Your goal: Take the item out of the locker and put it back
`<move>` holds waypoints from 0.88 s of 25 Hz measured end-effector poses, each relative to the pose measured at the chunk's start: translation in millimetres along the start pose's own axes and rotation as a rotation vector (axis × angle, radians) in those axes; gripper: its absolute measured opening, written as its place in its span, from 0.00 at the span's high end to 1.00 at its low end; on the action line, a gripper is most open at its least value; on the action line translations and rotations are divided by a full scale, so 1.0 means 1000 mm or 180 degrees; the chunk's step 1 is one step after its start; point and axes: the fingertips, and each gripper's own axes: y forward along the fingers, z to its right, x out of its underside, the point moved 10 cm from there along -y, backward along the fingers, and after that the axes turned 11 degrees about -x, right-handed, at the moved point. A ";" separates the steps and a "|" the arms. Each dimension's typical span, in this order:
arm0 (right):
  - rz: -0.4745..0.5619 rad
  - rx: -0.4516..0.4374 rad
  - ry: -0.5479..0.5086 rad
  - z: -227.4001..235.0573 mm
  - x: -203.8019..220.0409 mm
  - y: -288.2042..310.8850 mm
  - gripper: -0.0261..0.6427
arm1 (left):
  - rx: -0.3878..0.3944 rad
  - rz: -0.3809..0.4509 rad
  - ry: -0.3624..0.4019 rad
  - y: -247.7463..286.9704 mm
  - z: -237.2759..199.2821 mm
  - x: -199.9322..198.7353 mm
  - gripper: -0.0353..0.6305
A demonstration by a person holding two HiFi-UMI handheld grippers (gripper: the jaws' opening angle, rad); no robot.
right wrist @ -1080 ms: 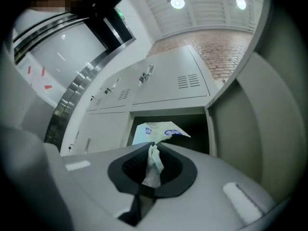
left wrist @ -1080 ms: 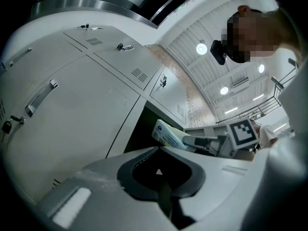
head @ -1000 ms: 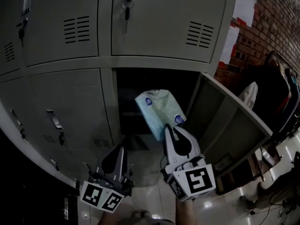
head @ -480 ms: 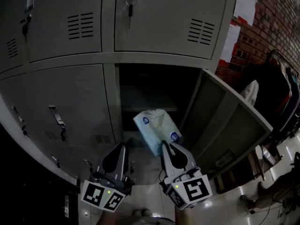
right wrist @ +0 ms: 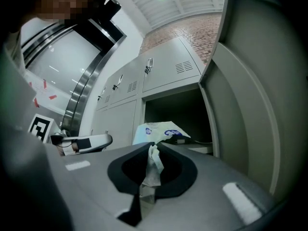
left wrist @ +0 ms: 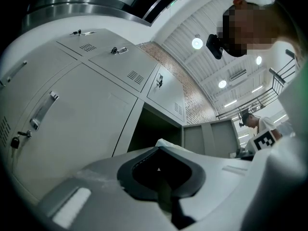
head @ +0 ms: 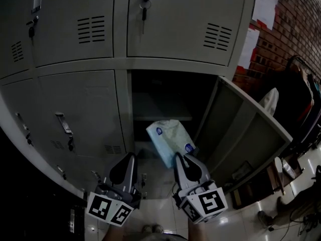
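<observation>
In the head view a pale blue and white plastic packet (head: 170, 140) hangs in front of the open locker (head: 160, 97), at the level of its lower part. My right gripper (head: 179, 157) is shut on the packet's near edge. In the right gripper view the crumpled edge of the packet (right wrist: 161, 129) is pinched between the jaws of the right gripper (right wrist: 153, 150). My left gripper (head: 131, 157) hovers beside it to the left, shut with nothing in it. In the left gripper view, the left gripper (left wrist: 159, 150) points at the locker opening.
The locker's door (head: 241, 129) stands swung open to the right. Shut locker doors with handles (head: 62, 129) and keys (head: 144, 6) surround the opening. A brick wall (head: 296, 24) and a rack of dark clothes (head: 301, 99) are at the right. A glossy tiled floor (head: 160, 210) lies below.
The right gripper with the packet has dropped lower and drawn back from the locker opening. The left gripper has hardly moved.
</observation>
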 end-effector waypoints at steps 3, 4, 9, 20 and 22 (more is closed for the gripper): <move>-0.0002 -0.0018 0.0015 -0.001 0.001 0.001 0.95 | -0.0007 0.0006 0.0000 -0.001 0.000 -0.001 0.94; -0.0005 -0.0015 0.0018 -0.001 0.001 0.000 0.95 | -0.0008 0.0007 -0.0002 -0.001 -0.001 -0.001 0.94; 0.0002 0.0010 0.0013 -0.001 0.001 -0.003 0.95 | -0.0006 0.0004 -0.0020 -0.001 -0.002 -0.001 0.94; -0.0009 0.0025 0.0070 0.002 0.005 -0.004 0.95 | -0.0008 -0.0007 -0.0041 0.002 -0.004 0.001 0.94; -0.0010 0.0024 0.0086 0.003 0.005 -0.004 0.95 | -0.0019 -0.0017 -0.0041 0.002 -0.005 0.002 0.94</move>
